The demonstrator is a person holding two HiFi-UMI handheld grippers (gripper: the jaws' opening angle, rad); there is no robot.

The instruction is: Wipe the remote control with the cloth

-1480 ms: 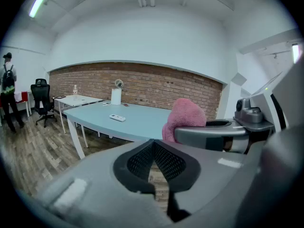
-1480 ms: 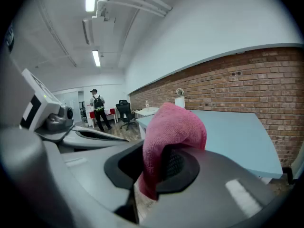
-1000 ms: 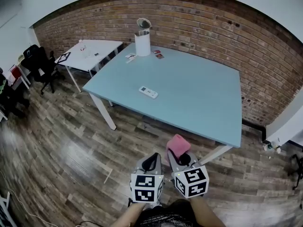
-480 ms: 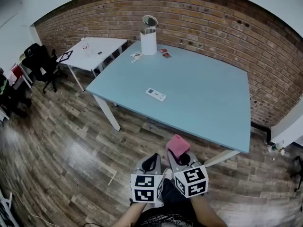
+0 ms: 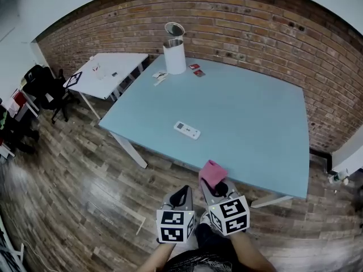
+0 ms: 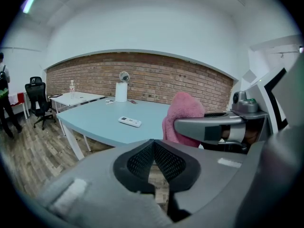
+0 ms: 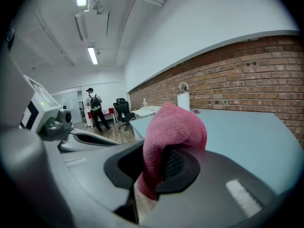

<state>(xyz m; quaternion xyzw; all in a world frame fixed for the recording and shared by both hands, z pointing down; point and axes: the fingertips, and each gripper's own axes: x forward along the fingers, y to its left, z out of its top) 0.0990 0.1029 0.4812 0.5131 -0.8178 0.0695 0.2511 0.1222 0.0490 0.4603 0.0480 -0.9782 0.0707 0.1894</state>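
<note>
A red brick wall [image 5: 255, 27] backs the room, and the big pale blue table [image 5: 249, 123] stands on the wood plank floor [image 5: 85, 180]. Over the last second the table has drawn closer under me. The fluffy pink cloth [image 5: 212, 173], which hung over the floor a moment ago, now reaches the near edge of the table. My right tongs [image 5: 219, 187] are clamped on that cloth, which bunches up between the jaws. My left tongs [image 5: 182, 192] are closed tight on nothing, just beside the right. The small white remote control [image 5: 186, 130] lies flat near the table's left front, well apart from the cloth. I judge wiping hasn't begun; I'm only closing in.
</note>
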